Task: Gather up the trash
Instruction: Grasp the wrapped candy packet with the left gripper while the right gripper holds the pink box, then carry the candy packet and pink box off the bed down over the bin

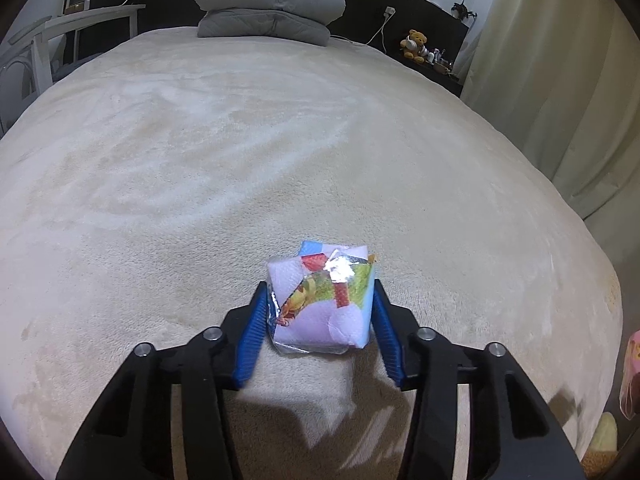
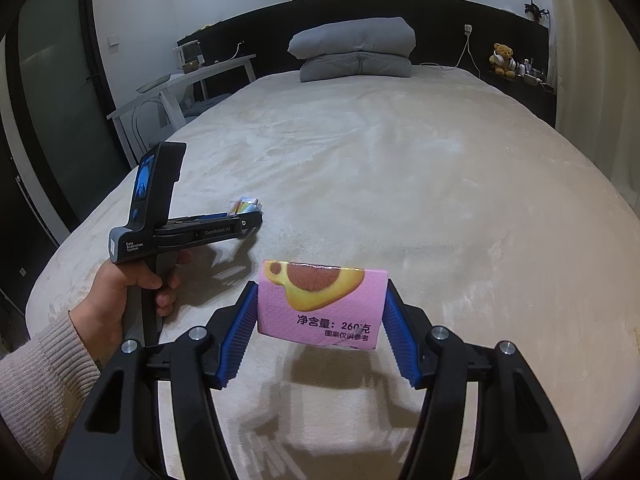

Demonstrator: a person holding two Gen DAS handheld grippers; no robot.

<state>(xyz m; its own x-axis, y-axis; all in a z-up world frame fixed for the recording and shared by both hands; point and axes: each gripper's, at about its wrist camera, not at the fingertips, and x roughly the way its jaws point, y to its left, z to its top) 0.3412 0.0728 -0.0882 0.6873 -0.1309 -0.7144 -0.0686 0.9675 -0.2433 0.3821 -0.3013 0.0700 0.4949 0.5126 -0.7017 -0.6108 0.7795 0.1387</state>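
Observation:
My left gripper (image 1: 320, 300) is shut on a small tissue pack (image 1: 322, 300) in white and colourful plastic wrap, held just above the beige bed cover (image 1: 280, 152). My right gripper (image 2: 322, 304) is shut on a pink snack packet (image 2: 322, 304) with yellow and brown print, lifted above the bed. The right wrist view shows the left gripper (image 2: 250, 216) at the left with the tissue pack (image 2: 244, 205) in its jaws, held by a hand (image 2: 120, 296). The pink packet's edge shows at the far right of the left wrist view (image 1: 632, 376).
Folded grey bedding (image 1: 270, 8) lies at the head of the bed against a black headboard. A white side table (image 2: 180, 84) stands left of the bed. A teddy bear (image 2: 502, 58) sits on a dark shelf at the back right. Curtains (image 1: 552, 80) hang on the right.

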